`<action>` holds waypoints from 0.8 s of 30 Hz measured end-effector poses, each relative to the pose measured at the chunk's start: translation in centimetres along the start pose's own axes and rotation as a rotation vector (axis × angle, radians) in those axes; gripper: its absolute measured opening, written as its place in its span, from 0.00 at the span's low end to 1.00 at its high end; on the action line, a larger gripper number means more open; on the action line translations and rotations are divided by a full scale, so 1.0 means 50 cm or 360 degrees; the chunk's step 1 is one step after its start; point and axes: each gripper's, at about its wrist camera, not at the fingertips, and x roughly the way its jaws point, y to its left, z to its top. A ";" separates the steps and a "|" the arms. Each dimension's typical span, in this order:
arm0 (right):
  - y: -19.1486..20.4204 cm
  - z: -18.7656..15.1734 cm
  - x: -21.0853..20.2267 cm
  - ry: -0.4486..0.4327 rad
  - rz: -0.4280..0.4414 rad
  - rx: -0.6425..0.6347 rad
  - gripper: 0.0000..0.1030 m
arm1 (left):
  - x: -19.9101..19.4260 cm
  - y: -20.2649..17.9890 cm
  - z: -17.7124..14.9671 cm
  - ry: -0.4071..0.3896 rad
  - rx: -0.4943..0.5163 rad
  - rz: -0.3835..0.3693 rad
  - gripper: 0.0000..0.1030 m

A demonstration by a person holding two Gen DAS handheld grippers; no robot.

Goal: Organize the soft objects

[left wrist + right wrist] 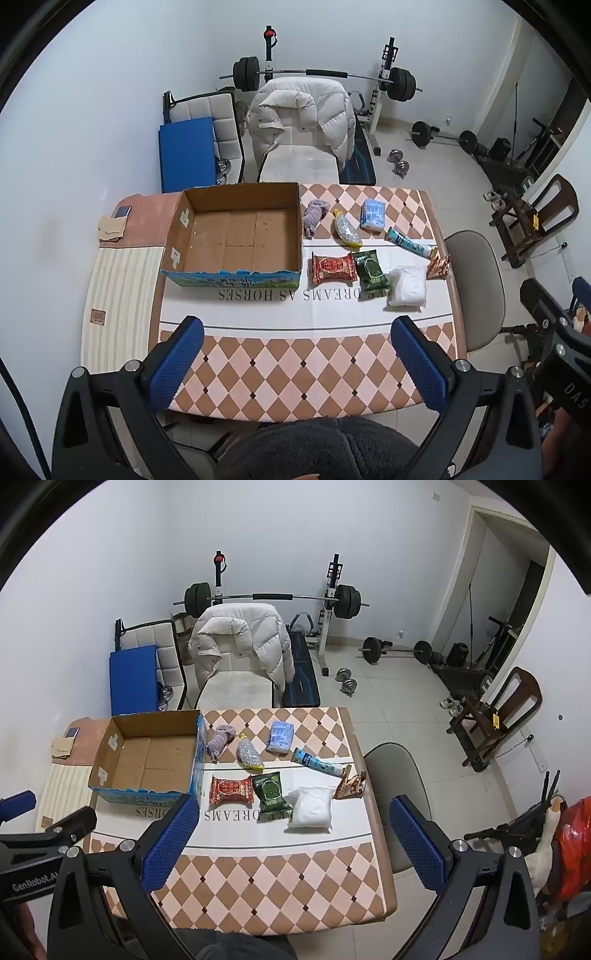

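Note:
An open empty cardboard box (236, 236) (151, 757) stands on the left of the table (295, 369) (277, 886). To its right lie a purple cloth (314, 216) (219, 740), a silver pouch (346, 232) (248, 755), a blue tissue pack (373, 215) (280, 736), a blue tube (408, 242) (317, 763), a red packet (333, 268) (231, 790), a green packet (372, 269) (271, 792), a white bag (406, 286) (310, 806) and a brown packet (439, 266) (351, 784). My left gripper (295, 365) and right gripper (291, 849) are open and empty, held above the table's near edge.
A chair with a white jacket (303, 118) (240, 642) stands behind the table. A grey chair (476, 288) (399, 797) is at the right side. A phone (122, 211) lies on a mat at the far left. Weights lie on the floor (443, 134).

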 end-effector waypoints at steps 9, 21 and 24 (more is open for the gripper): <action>-0.007 -0.003 -0.009 -0.0001 0.0002 0.0006 1.00 | -0.021 -0.007 0.018 -0.0029 -0.0010 -0.0002 1.00; -0.004 0.006 -0.020 -0.0021 0.0003 0.0011 1.00 | -0.041 -0.002 0.028 -0.0061 -0.0014 -0.0010 1.00; 0.004 0.005 -0.012 -0.0019 0.0007 0.0005 1.00 | -0.040 0.000 0.023 -0.0068 -0.0019 -0.0007 1.00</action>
